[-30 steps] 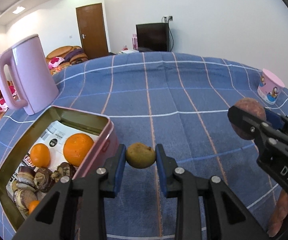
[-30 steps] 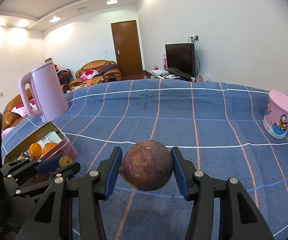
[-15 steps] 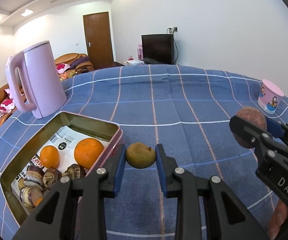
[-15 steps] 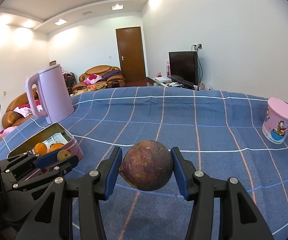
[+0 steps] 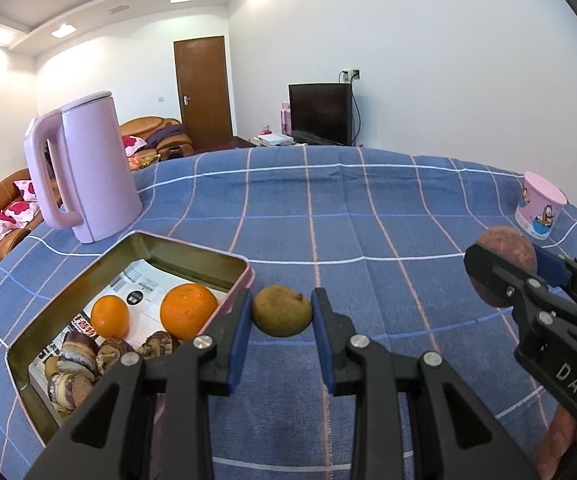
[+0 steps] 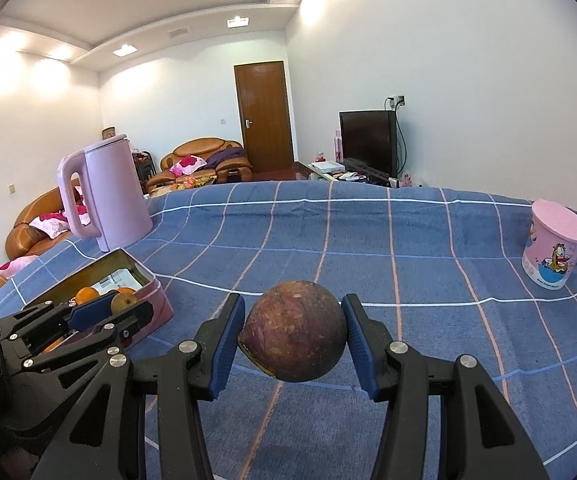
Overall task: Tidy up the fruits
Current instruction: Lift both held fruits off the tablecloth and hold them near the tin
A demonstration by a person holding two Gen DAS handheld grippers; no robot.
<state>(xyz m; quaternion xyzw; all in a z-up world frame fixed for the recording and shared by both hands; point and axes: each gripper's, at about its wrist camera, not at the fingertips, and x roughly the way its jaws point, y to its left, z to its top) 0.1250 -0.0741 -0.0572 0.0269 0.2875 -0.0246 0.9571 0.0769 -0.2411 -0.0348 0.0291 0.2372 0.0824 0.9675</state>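
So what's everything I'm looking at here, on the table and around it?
tin: one, pink outside and gold inside, left on the cloth
oranges: two, orange, in the tin
pastries: several, brown, in the tin's near end
kettle: one, pink, behind the tin
cup: one, pink with cartoon, far right
tablecloth: one, blue check
sofa, door, television: background
small fruit: one, greenish-brown, between the left gripper fingers
round fruit: one, purple-brown, between the right gripper fingers
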